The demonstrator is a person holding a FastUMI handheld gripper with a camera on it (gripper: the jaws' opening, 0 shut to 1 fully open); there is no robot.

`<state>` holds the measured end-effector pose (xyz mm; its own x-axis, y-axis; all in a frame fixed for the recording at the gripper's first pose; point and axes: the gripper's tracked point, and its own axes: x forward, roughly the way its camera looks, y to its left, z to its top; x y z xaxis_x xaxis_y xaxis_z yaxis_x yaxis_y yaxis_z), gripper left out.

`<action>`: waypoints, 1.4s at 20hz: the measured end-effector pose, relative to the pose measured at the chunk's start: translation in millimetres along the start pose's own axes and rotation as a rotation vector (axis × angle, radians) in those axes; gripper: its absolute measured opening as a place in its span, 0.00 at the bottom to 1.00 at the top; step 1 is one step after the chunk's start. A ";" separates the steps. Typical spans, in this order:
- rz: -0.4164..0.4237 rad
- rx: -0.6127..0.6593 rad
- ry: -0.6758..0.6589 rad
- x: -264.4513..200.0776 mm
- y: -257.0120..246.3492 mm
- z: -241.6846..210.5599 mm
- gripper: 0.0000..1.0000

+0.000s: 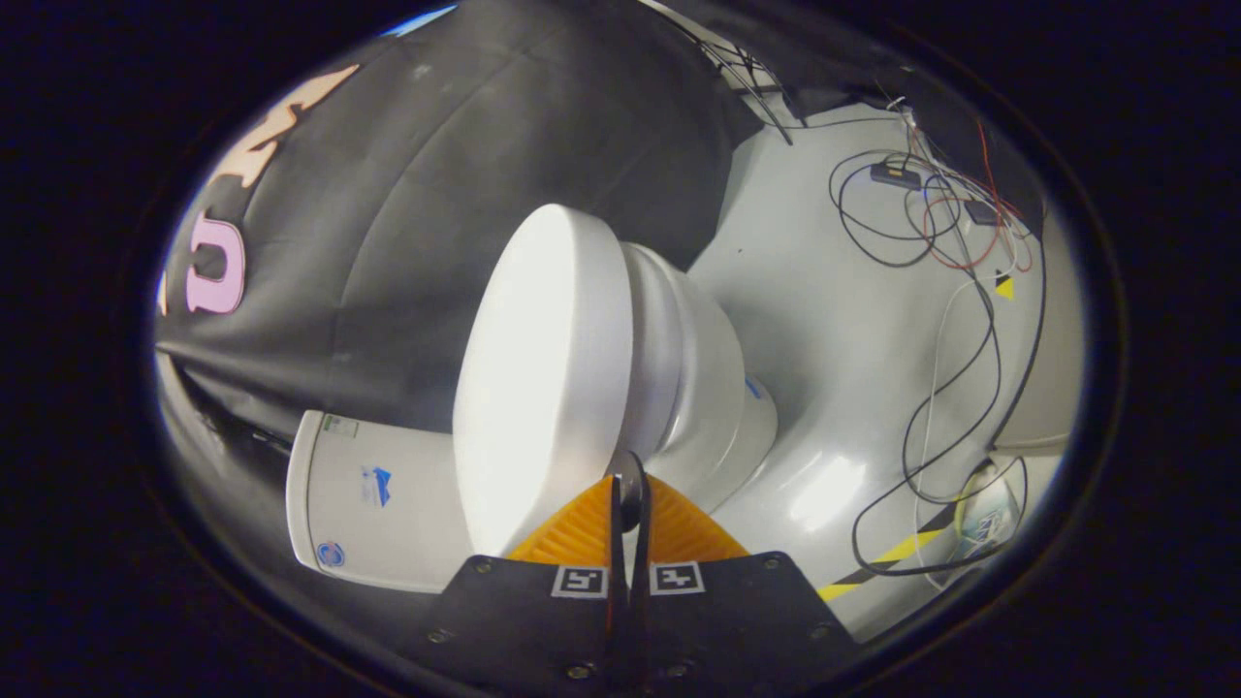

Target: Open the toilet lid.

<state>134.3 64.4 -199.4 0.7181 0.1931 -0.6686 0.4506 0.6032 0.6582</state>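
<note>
The view is rolled sideways. The white toilet lid [543,378] shows as a big bright oval just ahead of my fingers, lying down on the seat and bowl [703,388]. The white tank [378,494] sits behind the lid, against the black cloth wall. My gripper [628,485] is shut, its two fingers pressed together with only a thin slit between them. The fingertips rest right at the lid's near rim, where lid and seat meet. I cannot tell whether they touch the rim. Nothing is held between the fingers.
Grey floor [853,330] spreads beyond the bowl. Loose black, red and white cables [931,223] with small boxes trail across it. A yellow-and-black tape strip [887,560] lies on the floor near my fingers. The black cloth wall [407,194] hangs close behind the tank.
</note>
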 end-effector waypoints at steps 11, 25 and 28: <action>0.072 -0.046 -0.037 -23.3 34.7 8.1 0.01; 0.113 -0.112 -0.092 -51.4 79.9 7.0 0.01; 0.116 -0.160 -0.115 -59.3 90.9 5.7 0.01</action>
<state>135.6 103.4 -97.9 0.8202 0.1846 -0.5415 0.2782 0.6985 0.6593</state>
